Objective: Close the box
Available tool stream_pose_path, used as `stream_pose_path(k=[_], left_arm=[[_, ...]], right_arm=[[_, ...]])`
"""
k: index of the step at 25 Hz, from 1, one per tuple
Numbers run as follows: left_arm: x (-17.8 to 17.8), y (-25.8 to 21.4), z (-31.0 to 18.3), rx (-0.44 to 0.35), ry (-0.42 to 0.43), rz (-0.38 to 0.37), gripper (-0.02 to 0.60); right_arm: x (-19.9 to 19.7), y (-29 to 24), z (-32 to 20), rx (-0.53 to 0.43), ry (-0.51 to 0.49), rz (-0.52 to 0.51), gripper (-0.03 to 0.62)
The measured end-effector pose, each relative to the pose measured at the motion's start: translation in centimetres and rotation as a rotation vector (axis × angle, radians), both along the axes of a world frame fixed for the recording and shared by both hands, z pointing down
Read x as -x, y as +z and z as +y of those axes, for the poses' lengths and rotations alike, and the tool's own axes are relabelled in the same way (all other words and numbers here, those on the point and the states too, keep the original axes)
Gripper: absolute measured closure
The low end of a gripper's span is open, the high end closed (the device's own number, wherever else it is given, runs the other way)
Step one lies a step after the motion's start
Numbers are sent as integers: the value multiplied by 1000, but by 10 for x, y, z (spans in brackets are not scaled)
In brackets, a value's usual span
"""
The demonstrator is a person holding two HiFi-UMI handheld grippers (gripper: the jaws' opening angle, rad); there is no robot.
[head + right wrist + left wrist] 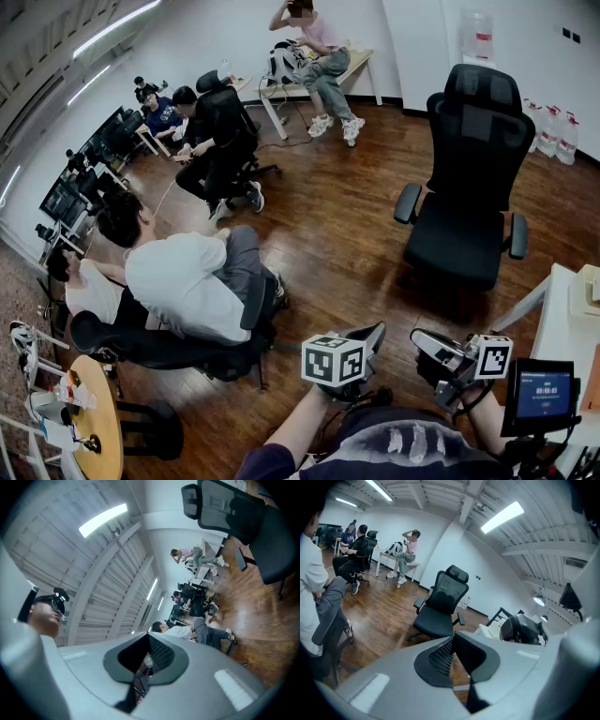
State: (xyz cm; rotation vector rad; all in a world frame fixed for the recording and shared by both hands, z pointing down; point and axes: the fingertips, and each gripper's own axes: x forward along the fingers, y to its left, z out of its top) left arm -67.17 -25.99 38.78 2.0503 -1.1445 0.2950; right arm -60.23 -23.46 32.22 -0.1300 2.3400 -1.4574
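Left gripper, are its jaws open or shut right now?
Shut. In the left gripper view, the left gripper has its jaw tips touching, with nothing held between them.

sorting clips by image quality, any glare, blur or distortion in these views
Head view: strong fisheye bends the walls, pale reflections on the wood floor, mosaic patch on the far person. Left gripper view: ceiling light strip blown out, corners vignetted black. Right gripper view: rolled sideways, its light strip overexposed, dark rim.

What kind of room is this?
Most likely an office workroom: people sit near monitors, an empty black office chair stands on the wood floor, and water jugs line the wall.
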Motion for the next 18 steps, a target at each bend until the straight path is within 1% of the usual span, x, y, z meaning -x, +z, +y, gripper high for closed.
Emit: stream_pose_path(k=[3,7,10,12,14,16,18], left_arm=[[-43,-4,25,-4,-3,-13,566],[-103,-1,58,-7,-12,-10,566],[-138,3,80,8,-20,-19,566],[-154,5,93,25,-14,-24,566],[-162,10,101,42,-1,-47,566],[-161,18,104,64,-1,-73,566],[-160,27,102,82,-7,-77,566]], right_arm=[[-42,-1,31,5,-6,-6,589],[-99,1,68,-1,-29,-9,589],[-134,8,89,26,-32,-9,589],[-148,11,98,50,-25,-7,589],[-155,14,102,65,-8,-5,589],[-158,20,102,74,19,9,589],[-162,27,99,86,60,43,589]])
